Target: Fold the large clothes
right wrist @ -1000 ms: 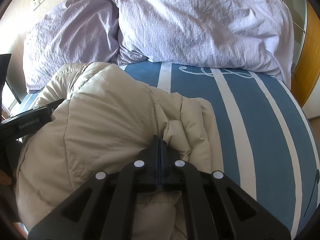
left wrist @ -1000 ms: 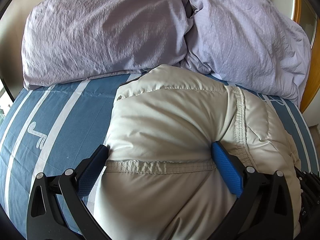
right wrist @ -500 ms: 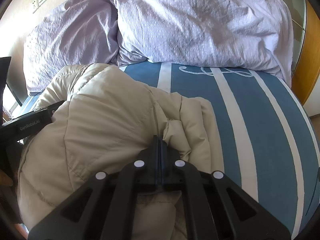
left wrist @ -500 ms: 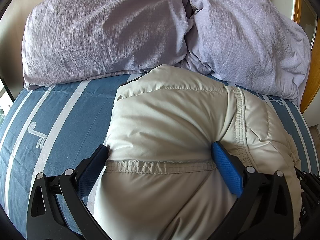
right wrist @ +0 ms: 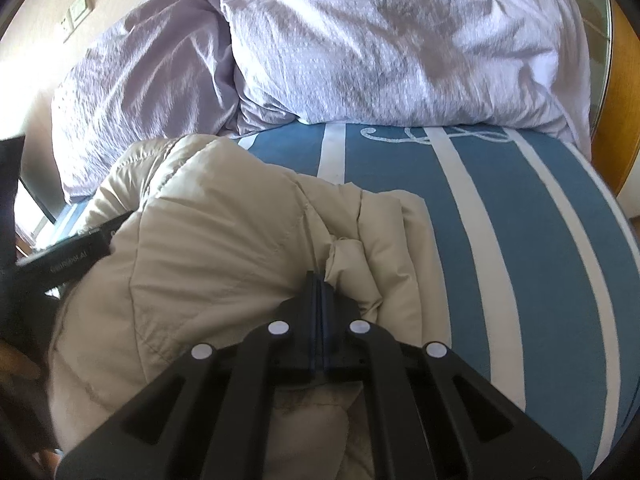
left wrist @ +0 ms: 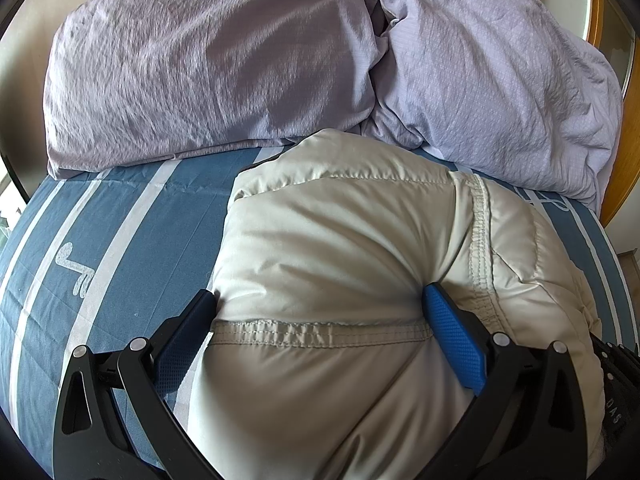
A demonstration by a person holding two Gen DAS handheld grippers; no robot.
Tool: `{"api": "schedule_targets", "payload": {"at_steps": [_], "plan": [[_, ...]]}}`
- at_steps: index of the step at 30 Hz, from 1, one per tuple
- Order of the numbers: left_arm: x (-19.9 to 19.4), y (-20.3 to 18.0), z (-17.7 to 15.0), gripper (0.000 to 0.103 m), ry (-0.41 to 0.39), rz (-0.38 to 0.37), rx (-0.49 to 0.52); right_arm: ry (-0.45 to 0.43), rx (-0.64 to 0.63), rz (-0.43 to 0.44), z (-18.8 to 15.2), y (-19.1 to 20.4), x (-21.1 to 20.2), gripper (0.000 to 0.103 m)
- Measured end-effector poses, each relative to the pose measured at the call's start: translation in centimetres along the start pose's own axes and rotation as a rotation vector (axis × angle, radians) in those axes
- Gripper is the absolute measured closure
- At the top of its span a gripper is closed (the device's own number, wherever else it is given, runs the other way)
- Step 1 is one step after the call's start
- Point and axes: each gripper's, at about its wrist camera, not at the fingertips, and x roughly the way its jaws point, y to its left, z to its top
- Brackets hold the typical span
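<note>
A puffy beige jacket (left wrist: 340, 240) lies bunched on the blue striped bed sheet (left wrist: 120, 240). My left gripper (left wrist: 320, 296) straddles a thick fold of it. The jaws stand wide and both blue pads (left wrist: 452, 336) press into the fabric beside a stitched seam. In the right wrist view the same jacket (right wrist: 208, 240) fills the lower left. My right gripper (right wrist: 319, 278) is shut, with a puckered fold of the jacket pinched at its tips. The left gripper's black body (right wrist: 72, 258) shows at the jacket's left edge.
Two lilac pillows (left wrist: 200, 68) (right wrist: 400, 40) lie across the head of the bed behind the jacket. A wooden bed frame (right wrist: 616, 92) runs along the right. Bare striped sheet (right wrist: 520, 240) lies to the right of the jacket.
The right wrist view has tilted slightly, with its grip unchanged. The left gripper and the jacket fold in it have not moved.
</note>
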Motion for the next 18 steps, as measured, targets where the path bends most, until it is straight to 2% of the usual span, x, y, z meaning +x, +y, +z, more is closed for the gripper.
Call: {"api": "schedule_targets", "payload": {"at_steps": [6,11,14,15,16,18], "plan": [[0.0,0.4,0.1,0.001,0.009,-0.021,-0.022,0.04,0.047,0.04,1.0,-0.6,-0.8,0.098],[0.0,0.6,0.2,0.001,0.019,-0.035,-0.038,0.026,0.087,0.057,1.2,-1.5,-2.6,0.093],[-0.1,0.6,0.2,0.001,0.022,-0.039,-0.044,0.012,0.11,0.054,1.4,-2.3,-3.7,0.082],[-0.1,0.6,0.3,0.001,0.023,-0.039,-0.046,0.01,0.117,0.026,1.5,-2.6,-4.1,0.064],[-0.1,0.6,0.2,0.001,0.024,-0.041,-0.049,0.009,0.123,0.005,1.5,-2.9,-4.3,0.054],[-0.2,0.7,0.2,0.001,0.024,-0.042,-0.051,-0.002,0.151,-0.01,1.6,-4.0,-4.9,0.054]]}}
